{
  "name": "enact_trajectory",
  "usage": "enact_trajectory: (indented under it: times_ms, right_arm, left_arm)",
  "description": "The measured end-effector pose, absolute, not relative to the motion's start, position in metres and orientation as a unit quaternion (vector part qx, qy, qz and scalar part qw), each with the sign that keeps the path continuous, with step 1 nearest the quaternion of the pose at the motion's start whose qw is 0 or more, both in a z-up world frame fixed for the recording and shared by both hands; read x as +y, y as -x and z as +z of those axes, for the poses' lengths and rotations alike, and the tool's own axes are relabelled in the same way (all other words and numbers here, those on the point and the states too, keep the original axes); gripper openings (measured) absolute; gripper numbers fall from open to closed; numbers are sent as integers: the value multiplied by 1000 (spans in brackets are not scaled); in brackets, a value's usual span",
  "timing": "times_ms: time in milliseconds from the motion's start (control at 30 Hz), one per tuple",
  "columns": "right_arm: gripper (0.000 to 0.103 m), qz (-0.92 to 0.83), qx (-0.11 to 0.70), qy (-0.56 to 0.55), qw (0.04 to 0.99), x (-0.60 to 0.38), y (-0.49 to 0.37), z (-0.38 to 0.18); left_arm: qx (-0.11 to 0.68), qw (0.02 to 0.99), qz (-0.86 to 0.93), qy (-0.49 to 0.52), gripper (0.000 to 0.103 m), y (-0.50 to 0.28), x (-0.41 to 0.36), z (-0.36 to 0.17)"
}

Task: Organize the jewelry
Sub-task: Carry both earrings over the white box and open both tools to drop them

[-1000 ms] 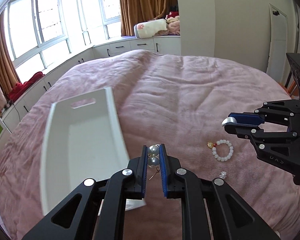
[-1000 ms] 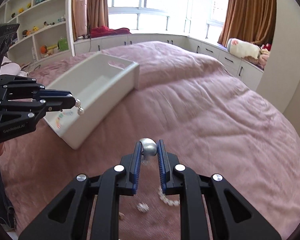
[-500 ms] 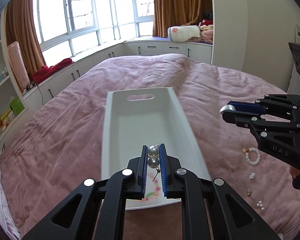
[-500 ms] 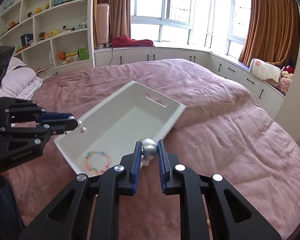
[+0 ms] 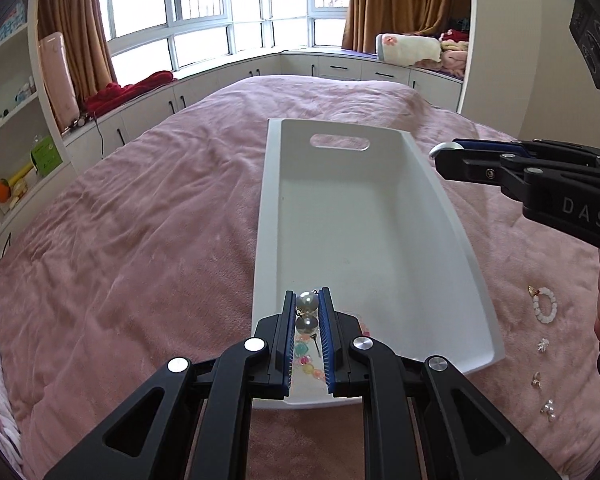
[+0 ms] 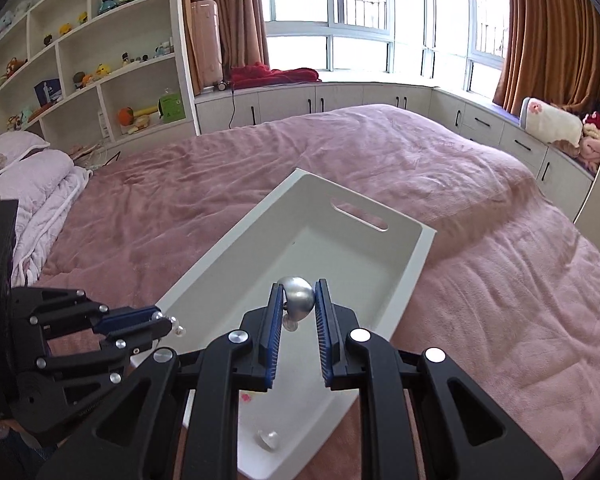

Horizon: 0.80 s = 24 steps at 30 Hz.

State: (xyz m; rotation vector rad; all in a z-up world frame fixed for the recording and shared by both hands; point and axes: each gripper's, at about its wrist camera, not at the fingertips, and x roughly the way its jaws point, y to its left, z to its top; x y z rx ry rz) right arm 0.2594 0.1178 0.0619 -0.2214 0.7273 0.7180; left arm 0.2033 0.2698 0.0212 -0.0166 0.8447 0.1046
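Two pearl beads of a drop earring (image 5: 306,312) are sitting pinched between the jaws of our left gripper (image 5: 306,308), hanging over the near end of the white tray (image 5: 452,216). We are holding a silver dome earring (image 6: 297,299) in our right gripper (image 6: 298,304), its jaws pressed against the dome's sides, over the tray's middle. Inside the tray, a colourful bead bracelet (image 5: 308,360) is lying at the near end, and a small pale piece (image 6: 269,438) is resting by the near corner. The tray is lying on the pink bed (image 5: 120,240). On the blanket to the tray's right, a white bead bracelet (image 5: 544,305) and three small earrings (image 5: 543,345) are lying in a loose line, apart from one another.
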Motion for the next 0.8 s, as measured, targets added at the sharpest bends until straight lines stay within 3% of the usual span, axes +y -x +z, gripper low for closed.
enact_trajectory:
  times_ms: [400,800]
  right_arm:
    - [17,306,402,82,859,136,-298,17]
    - [17,301,405,100,858,148,-308,6]
  left_arm:
    - [416,908,44,17,16,-229,264,0]
    - [429,903,35,8,16,-235,258,-19]
